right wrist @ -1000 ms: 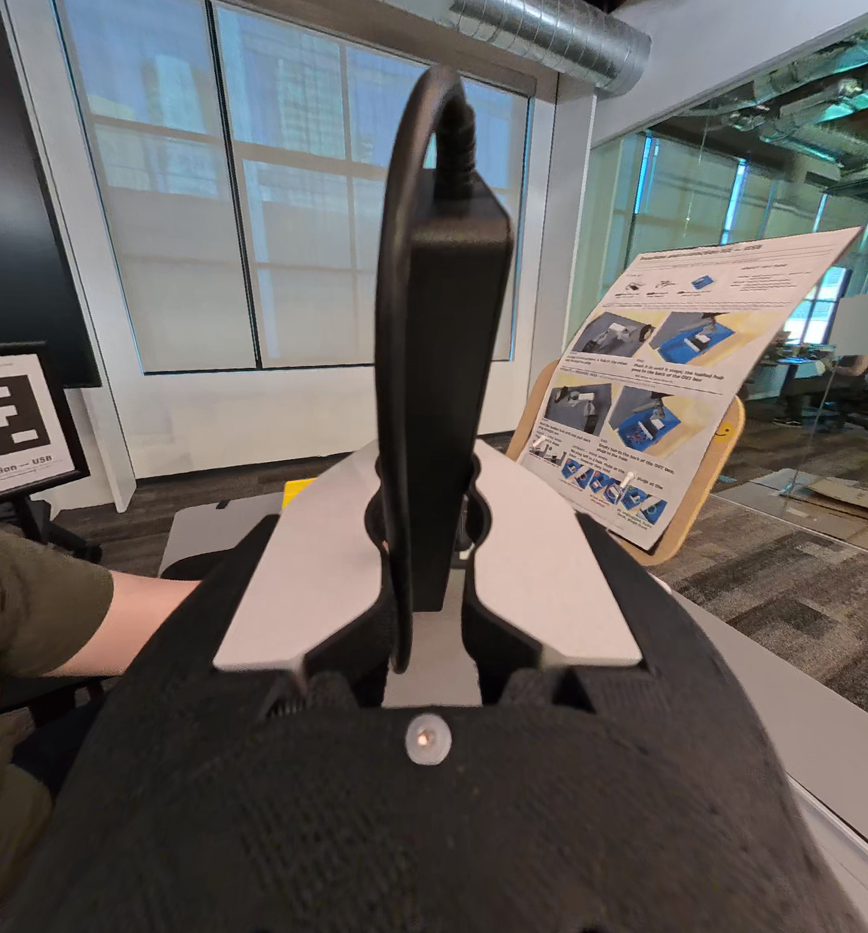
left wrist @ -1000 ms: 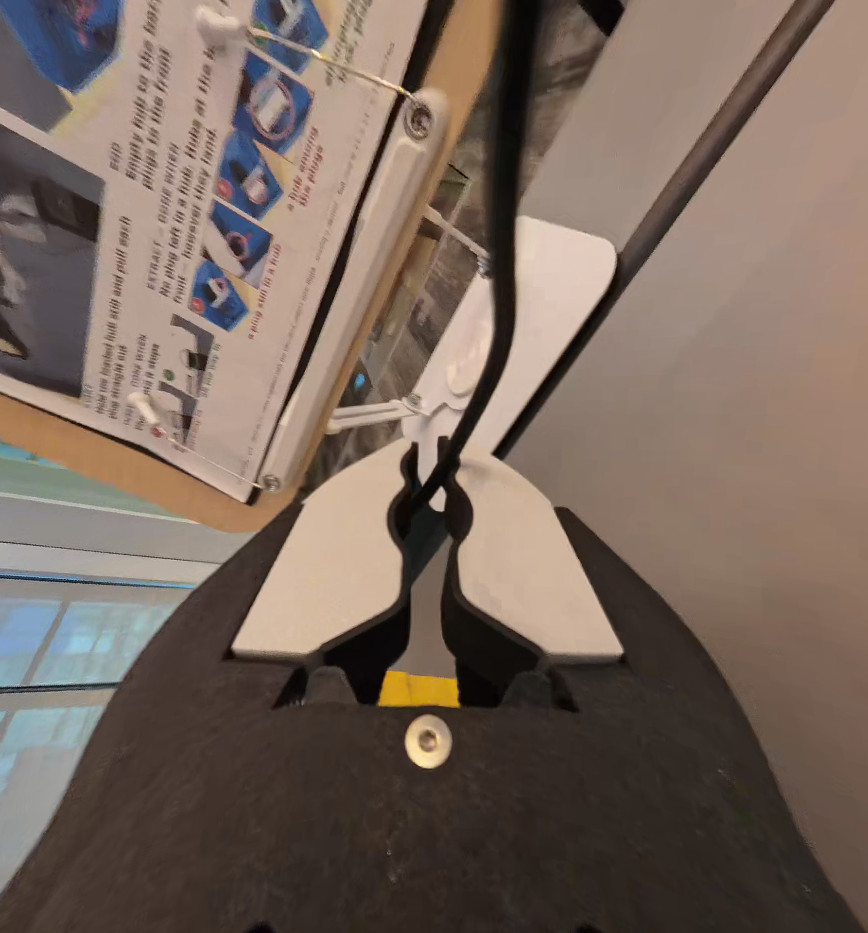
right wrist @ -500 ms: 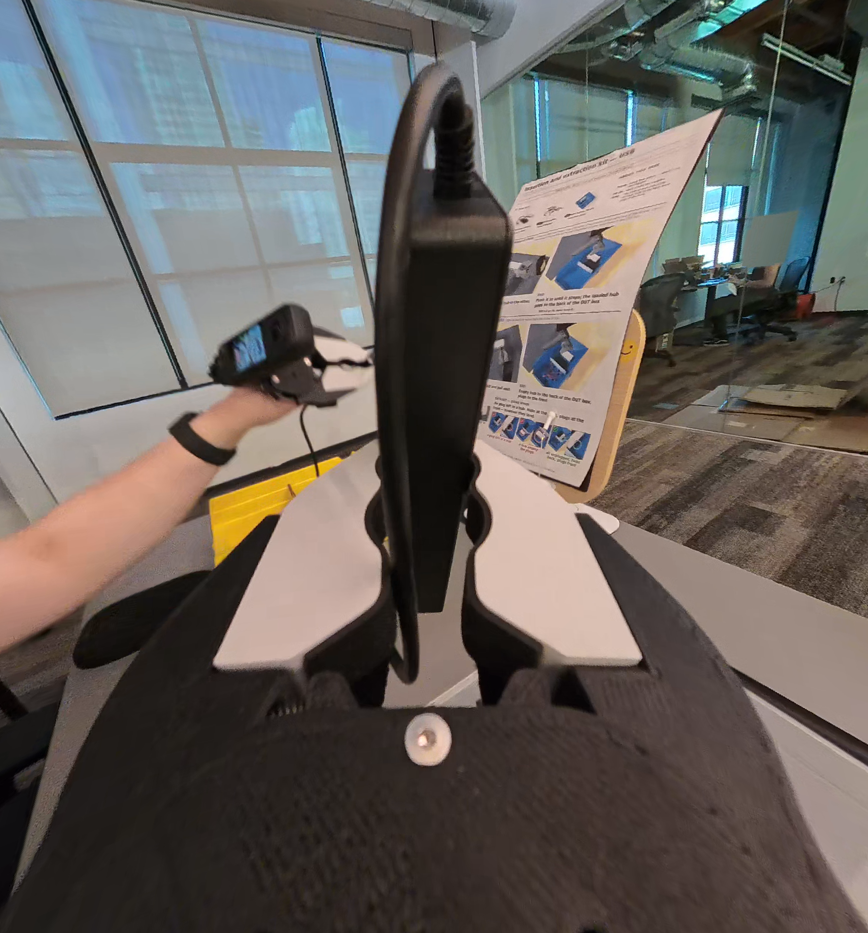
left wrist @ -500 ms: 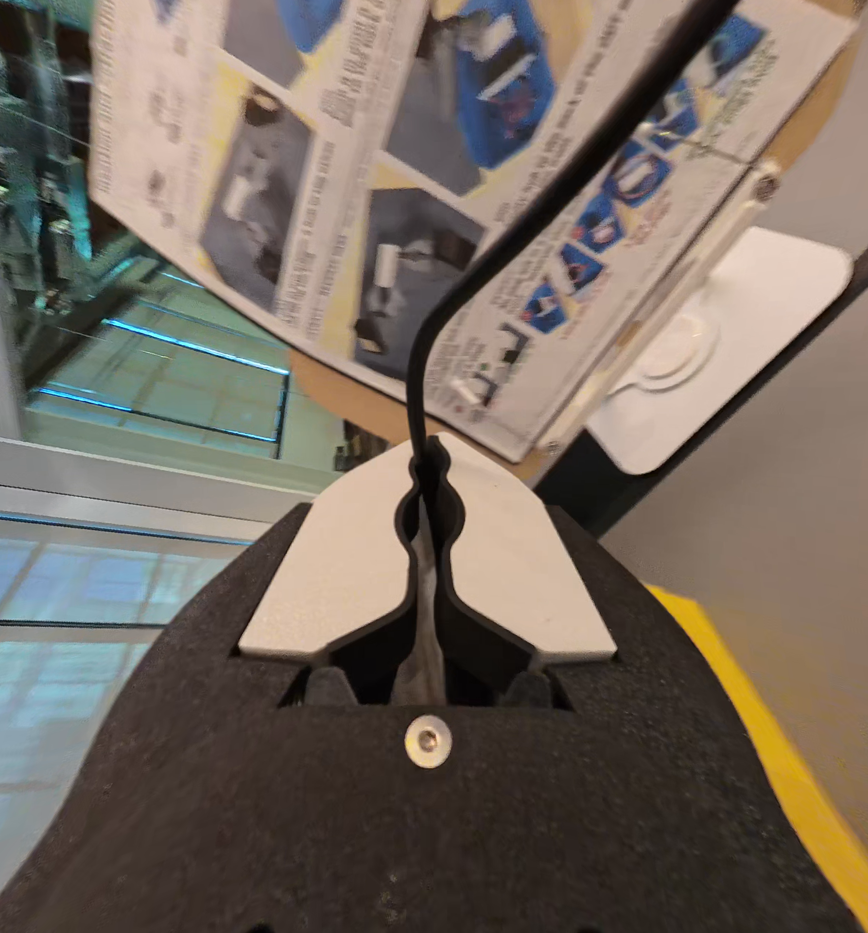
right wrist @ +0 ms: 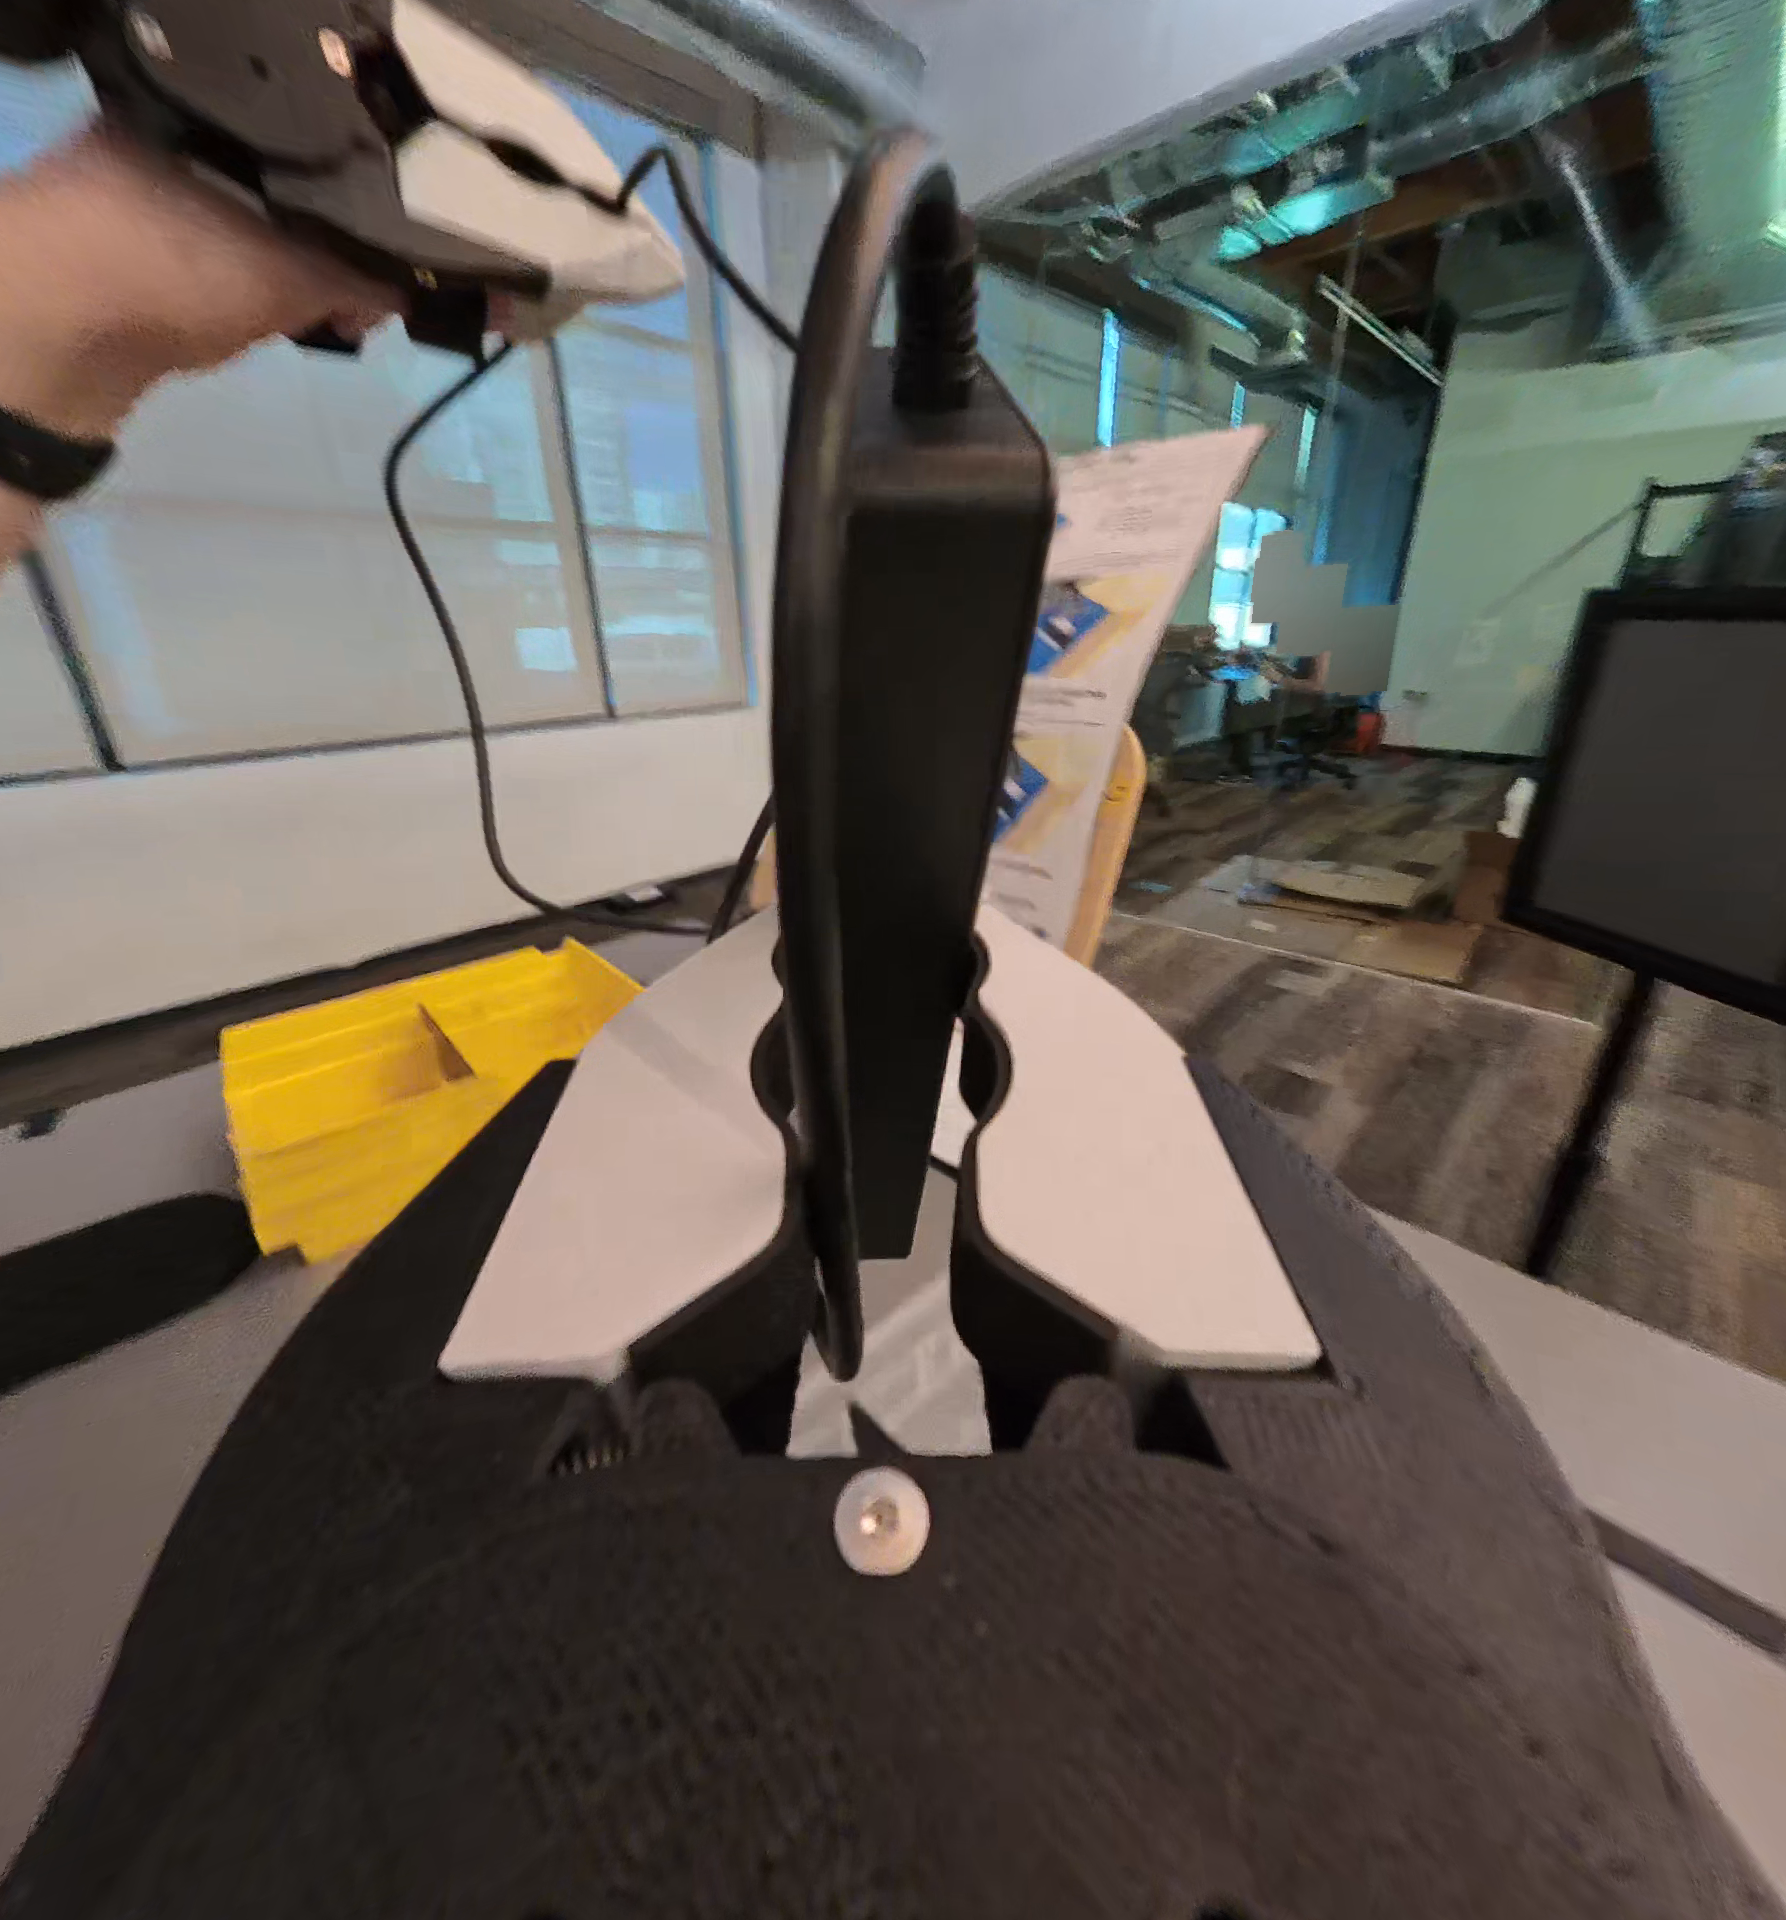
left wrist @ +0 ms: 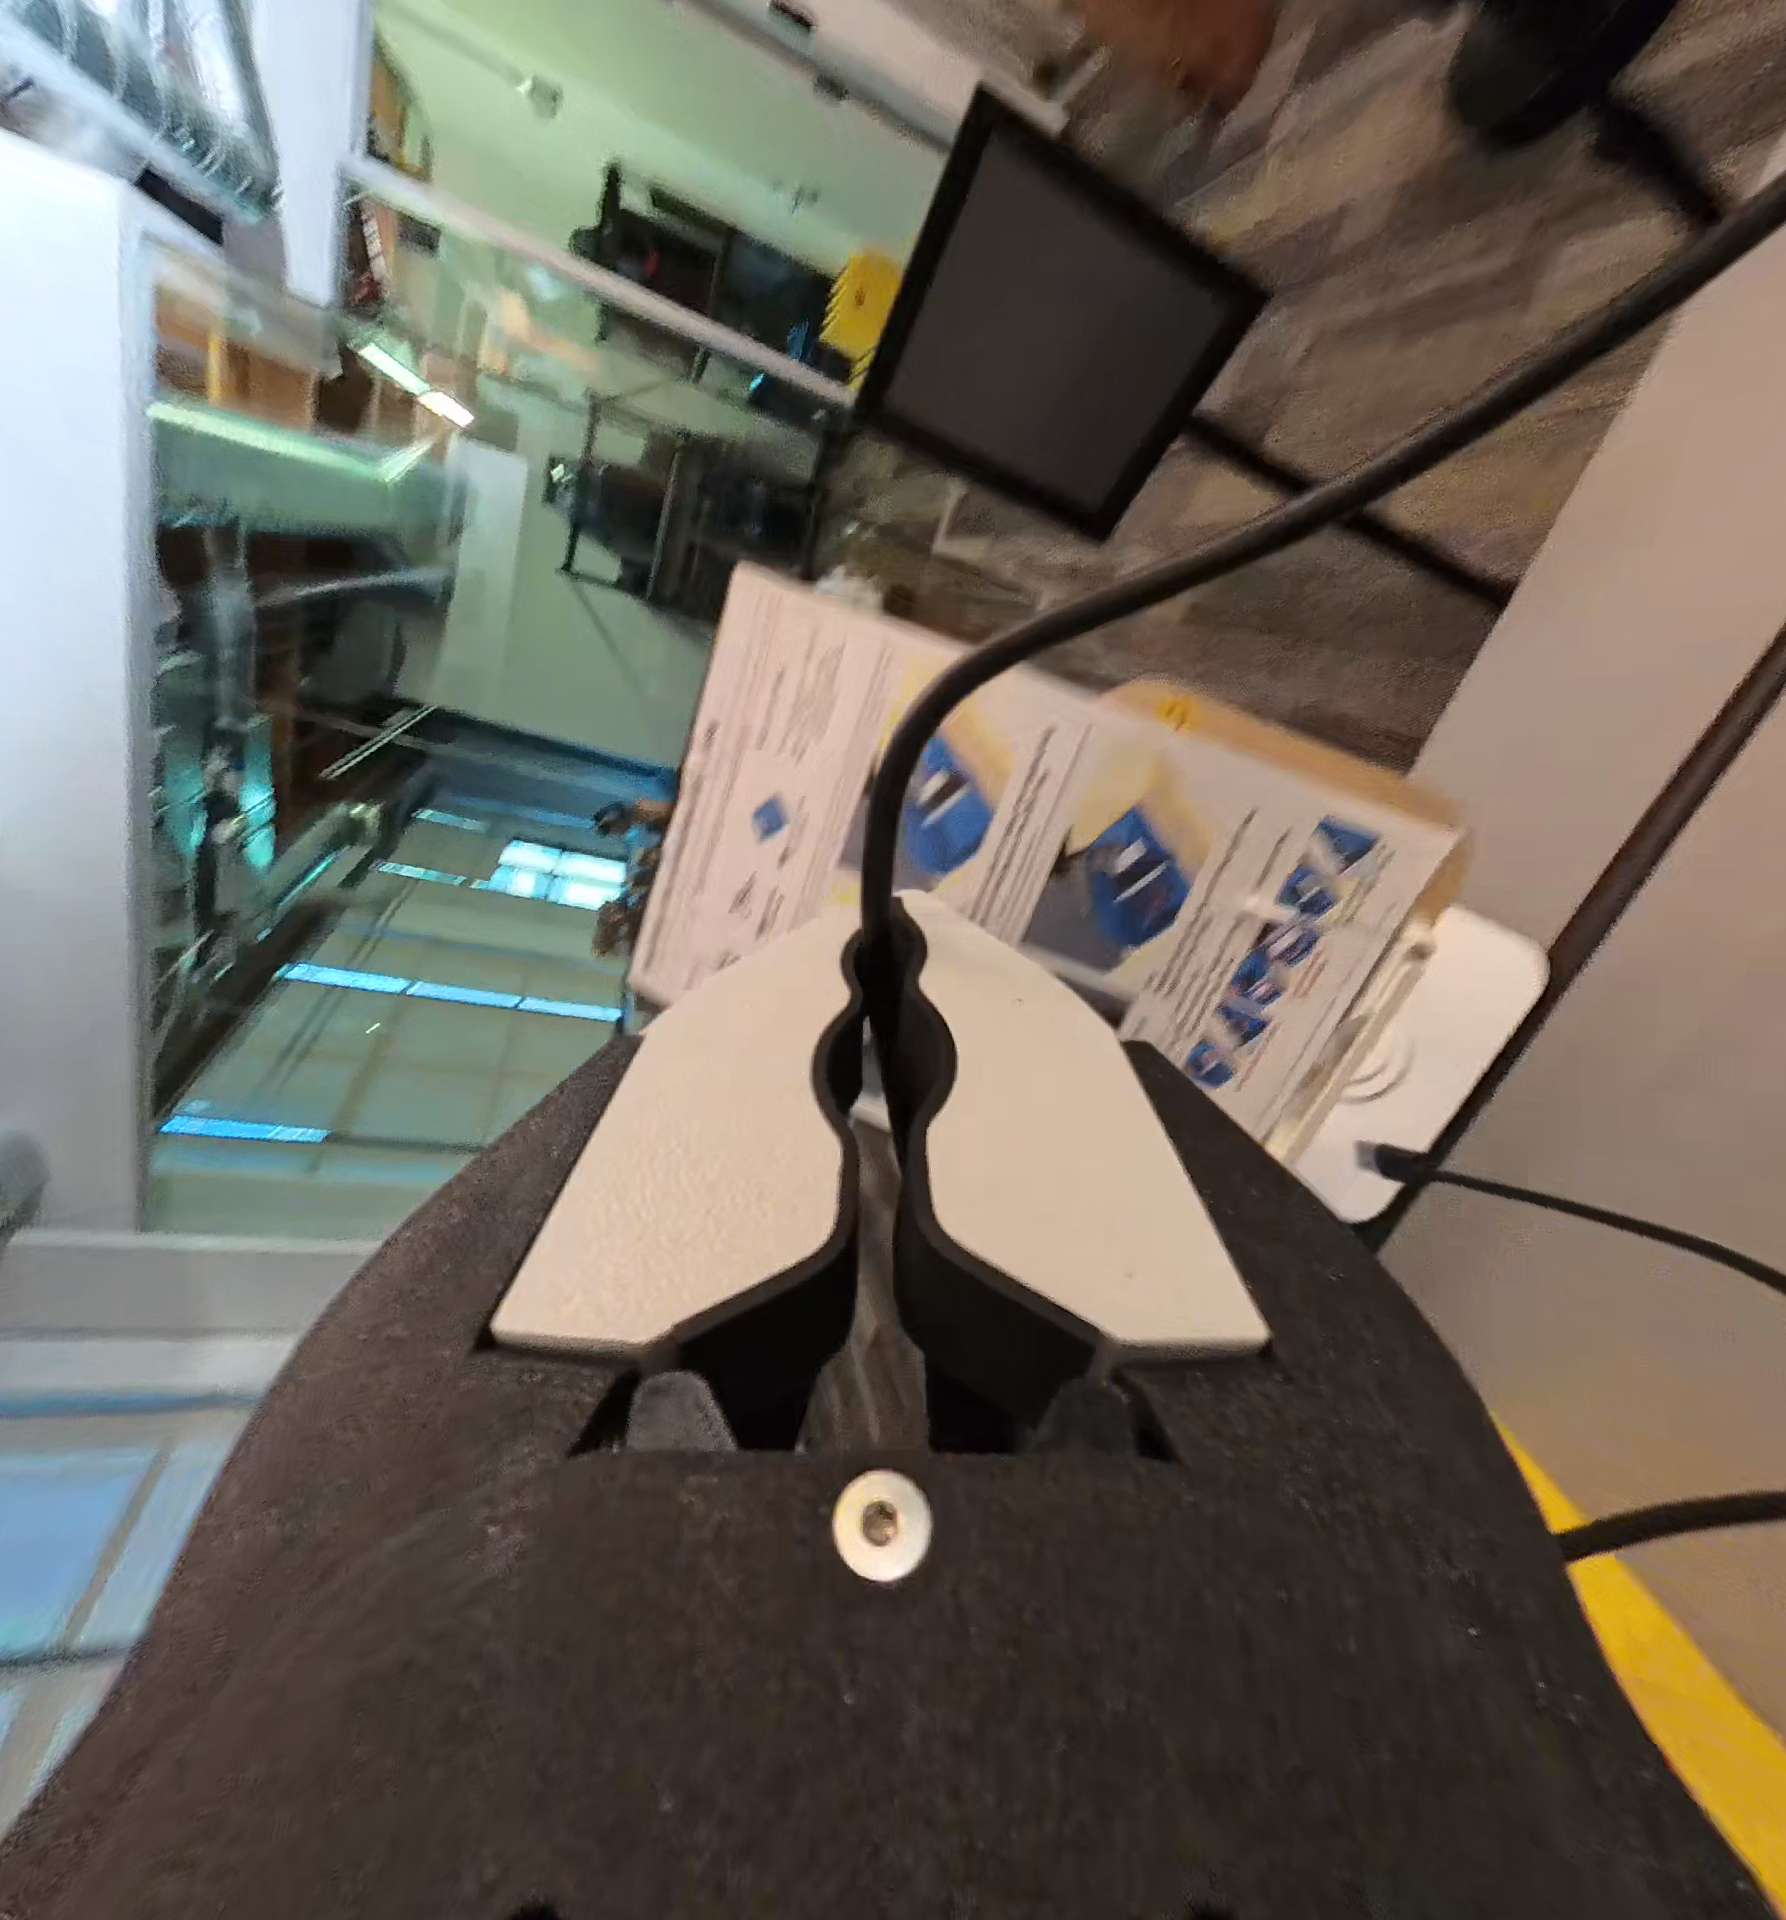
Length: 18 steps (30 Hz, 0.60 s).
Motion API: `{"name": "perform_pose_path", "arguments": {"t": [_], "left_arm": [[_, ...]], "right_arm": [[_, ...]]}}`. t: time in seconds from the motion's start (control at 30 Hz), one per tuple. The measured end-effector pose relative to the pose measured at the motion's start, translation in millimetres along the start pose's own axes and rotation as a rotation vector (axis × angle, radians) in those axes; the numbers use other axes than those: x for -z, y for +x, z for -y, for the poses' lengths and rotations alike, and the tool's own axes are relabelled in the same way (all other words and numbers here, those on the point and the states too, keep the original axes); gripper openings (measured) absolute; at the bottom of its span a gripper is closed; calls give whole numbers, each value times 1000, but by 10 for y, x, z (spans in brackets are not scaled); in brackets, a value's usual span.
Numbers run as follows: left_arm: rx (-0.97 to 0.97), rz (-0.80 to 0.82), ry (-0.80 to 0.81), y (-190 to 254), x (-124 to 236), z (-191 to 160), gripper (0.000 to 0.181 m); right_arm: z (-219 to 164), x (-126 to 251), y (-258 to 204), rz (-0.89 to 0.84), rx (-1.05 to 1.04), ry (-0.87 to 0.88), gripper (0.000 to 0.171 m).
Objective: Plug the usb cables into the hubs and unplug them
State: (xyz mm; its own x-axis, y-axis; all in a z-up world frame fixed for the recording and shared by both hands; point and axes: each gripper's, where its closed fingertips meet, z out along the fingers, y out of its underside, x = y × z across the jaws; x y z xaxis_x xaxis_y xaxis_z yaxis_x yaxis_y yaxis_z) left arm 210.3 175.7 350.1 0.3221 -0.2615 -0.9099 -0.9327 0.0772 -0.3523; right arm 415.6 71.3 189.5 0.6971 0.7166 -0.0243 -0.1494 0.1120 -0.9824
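Left gripper (left wrist: 884, 940) jaws pinch the thin cable (left wrist: 1128, 603), right gripper (right wrist: 873, 966) jaws clamp the black hub (right wrist: 920, 790); risk: cable slipping under tension.

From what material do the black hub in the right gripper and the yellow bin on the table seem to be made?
The hub looks like hard moulded plastic with a matt black finish: flat faces, sharp edges, almost no shine. The right gripper is shut on it. The yellow bin also looks like moulded plastic, smooth and slightly glossy, with stepped ribs along its wall. Blur leaves some doubt.
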Motion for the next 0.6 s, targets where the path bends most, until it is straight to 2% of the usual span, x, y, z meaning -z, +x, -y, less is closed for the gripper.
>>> {"name": "perform_pose_path", "arguments": {"t": [0.13, 0.27, 0.37, 0.6], "left_arm": [[30, -158, 68, 422, -211, 632, 0], [76, -278, 121, 809, -402, 1057, 0], [83, -330, 143, 1057, -545, 1207, 0], [223, -553, 149, 1738, -856, 1329, 0]], "right_arm": [[-106, 415, 266, -172, 50, -124, 27], [-5, 665, 442, -268, 62, -64, 27], [29, 748, 529, -305, 35, -34, 27], [-207, 754, 783, -395, 13, -142, 27]]}}
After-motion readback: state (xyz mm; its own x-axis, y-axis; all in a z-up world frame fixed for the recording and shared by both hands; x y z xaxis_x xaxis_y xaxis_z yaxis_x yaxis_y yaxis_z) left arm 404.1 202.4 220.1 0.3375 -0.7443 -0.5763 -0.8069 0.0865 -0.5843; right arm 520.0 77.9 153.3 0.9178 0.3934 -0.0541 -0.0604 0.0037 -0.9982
